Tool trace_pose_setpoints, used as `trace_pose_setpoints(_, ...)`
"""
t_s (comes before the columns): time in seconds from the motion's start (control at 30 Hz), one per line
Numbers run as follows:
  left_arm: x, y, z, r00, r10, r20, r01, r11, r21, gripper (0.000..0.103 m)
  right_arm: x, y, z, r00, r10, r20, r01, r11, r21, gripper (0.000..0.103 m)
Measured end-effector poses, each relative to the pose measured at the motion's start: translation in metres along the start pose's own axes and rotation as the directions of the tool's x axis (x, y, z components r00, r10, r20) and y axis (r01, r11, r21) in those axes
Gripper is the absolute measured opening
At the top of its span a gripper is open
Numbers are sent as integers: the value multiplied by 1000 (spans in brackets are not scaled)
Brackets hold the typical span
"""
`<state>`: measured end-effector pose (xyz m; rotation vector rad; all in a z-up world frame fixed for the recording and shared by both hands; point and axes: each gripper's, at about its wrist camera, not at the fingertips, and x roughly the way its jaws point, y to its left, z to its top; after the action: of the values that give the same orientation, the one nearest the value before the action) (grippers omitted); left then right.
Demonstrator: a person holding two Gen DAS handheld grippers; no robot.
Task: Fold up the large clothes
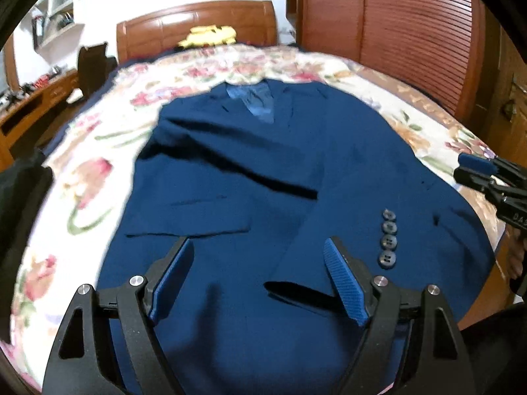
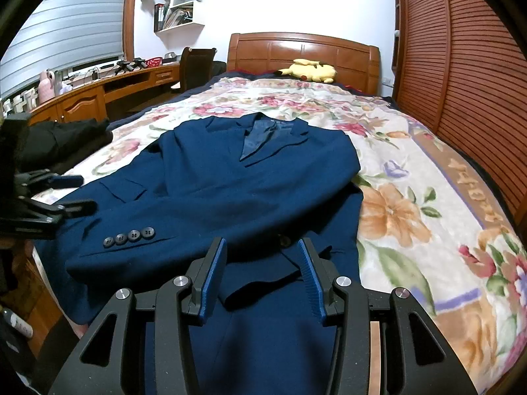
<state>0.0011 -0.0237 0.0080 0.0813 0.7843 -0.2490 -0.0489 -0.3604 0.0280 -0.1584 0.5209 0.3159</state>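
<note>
Both tongs, left (image 1: 258, 279) and right (image 2: 262, 278), hang open and empty over the jacket (image 1: 263, 171); sleeve (image 2: 125, 243) folded across, next gripping the hem.

Little can be read here. On the black body of the right gripper (image 1: 474, 172), where it enters the left wrist view at the right edge, pale raised letters read "DA", with a cut-off third character that may be an "S". Along the brown border band of the floral blanket (image 2: 411, 197), in the right wrist view, stand large orange letters, seen sideways and stretched by the lens; they cannot be made out as a word.
</note>
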Motion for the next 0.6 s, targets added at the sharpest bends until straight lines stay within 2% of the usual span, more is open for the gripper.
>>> trace_pose_setpoints(0.1, 13, -7, -8, 998, -27, -54, 28, 1000, 9, 82, 0, -2, 0, 1000, 7, 1, -7, 1000, 6, 46)
trace_pose_setpoints(0.13, 16, -9, -12, 998, -28, -60, 30, 999, 17, 82, 0, -4, 0, 1000, 17, 1, -17, 1000, 13, 50)
trace_pose_setpoints(0.17, 18, -11, -15, 998, -30, -58, 31, 999, 18, 82, 0, -6, 0, 1000, 20, 3, -20, 999, 25, 59)
trace_pose_setpoints(0.2, 19, -12, -18, 998, -27, -55, 28, 999, 15, 82, 0, -8, 1, 1000, 10, 5, -10, 999, 37, 64)
trace_pose_setpoints(0.27, 19, -15, -21, 997, -49, -55, 50, 999, 13, 66, 2, -14, 1, 1000, 3, 2, -3, 998, 59, 73)
trace_pose_setpoints(0.3, 18, -16, -22, 996, -69, -58, 69, 998, 11, 61, 3, -16, 1, 1000, 7, -1, -7, 998, 67, 73)
trace_pose_setpoints(0.37, 16, -20, -23, 994, -94, -57, 94, 995, 10, 45, 5, -19, 0, 1000, -7, -6, 7, 997, 73, 74)
trace_pose_setpoints(0.4, 15, -22, -22, 993, -103, -59, 104, 994, 12, 41, 6, -19, 0, 1000, -20, -8, 20, 997, 72, 74)
trace_pose_setpoints(0.43, 14, -25, -22, 992, -110, -61, 112, 994, 16, 33, 6, -19, 0, 1000, -26, -9, 27, 997, 69, 74)
trace_pose_setpoints(0.47, 13, -27, -21, 991, -114, -63, 116, 993, 21, 17, 6, -19, 0, 1000, -27, -8, 27, 997, 67, 74)
trace_pose_setpoints(0.5, 11, -29, -19, 991, -118, -66, 121, 992, 31, 10, 6, -19, 0, 1000, -26, -7, 26, 997, 67, 74)
trace_pose_setpoints(0.53, 8, -29, -17, 992, -109, -59, 111, 993, 38, 5, 5, -18, 0, 1000, -24, -5, 24, 997, 67, 74)
trace_pose_setpoints(0.6, -2, -26, -8, 996, -83, -24, 84, 995, 51, 4, 3, -18, 0, 1000, -22, 5, 22, 998, 66, 74)
